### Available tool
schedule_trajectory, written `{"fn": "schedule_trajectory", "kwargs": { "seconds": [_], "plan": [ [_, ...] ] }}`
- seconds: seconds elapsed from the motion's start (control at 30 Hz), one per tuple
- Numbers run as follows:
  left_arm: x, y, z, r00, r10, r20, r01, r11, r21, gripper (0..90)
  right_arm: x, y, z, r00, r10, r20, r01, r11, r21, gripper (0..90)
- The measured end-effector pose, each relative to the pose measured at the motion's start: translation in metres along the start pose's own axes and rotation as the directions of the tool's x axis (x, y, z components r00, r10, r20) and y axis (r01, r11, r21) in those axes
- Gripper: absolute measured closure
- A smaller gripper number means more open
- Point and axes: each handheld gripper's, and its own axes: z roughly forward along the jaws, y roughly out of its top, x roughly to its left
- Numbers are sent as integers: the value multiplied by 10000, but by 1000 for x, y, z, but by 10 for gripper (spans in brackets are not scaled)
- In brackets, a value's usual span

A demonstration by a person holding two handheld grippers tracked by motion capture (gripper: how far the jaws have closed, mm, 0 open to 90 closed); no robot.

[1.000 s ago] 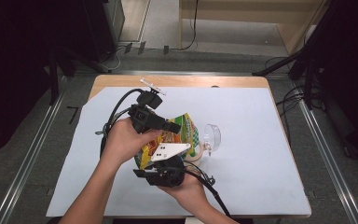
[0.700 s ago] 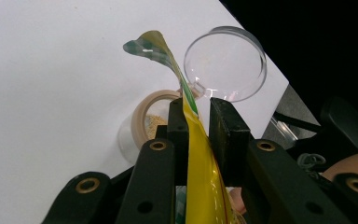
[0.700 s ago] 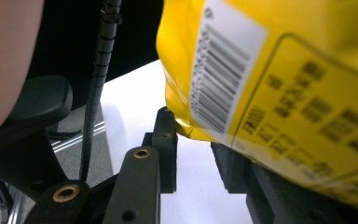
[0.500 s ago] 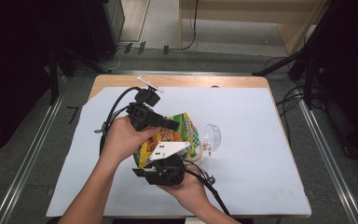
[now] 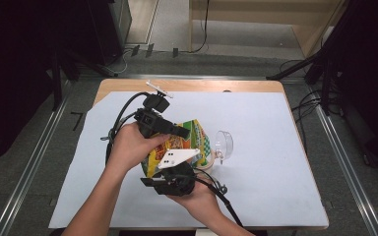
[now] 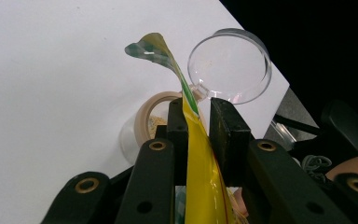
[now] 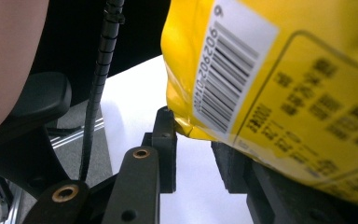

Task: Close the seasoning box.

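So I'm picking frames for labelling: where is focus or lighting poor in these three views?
High view: evenly lit but soft, dark surroundings. Left gripper view: yellow bag edge between the jaws blurs close to the lens, and the clear lid carries faint glare. Right gripper view: barcode readable, the print further right smeared.

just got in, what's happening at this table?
A person holds a two-jaw gripper in each hand over a yellow and green snack bag. The left gripper has its jaws shut on the bag's top edge. The right gripper has the bag's bottom corner between its jaws, with a gap showing at one jaw. Just beyond the bag, a clear jar with a hinged clear lid stands open on the white table cover.
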Motion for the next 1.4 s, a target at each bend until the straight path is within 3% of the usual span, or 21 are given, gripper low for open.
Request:
{"fn": "schedule_trajectory", "kwargs": {
  "seconds": [1.4],
  "plan": [
    [-1,0,0,9998,-6,-176,6,10000,-13,786,0,1,0,9999,-113,13,113,9999,39,725]
  ]
}}
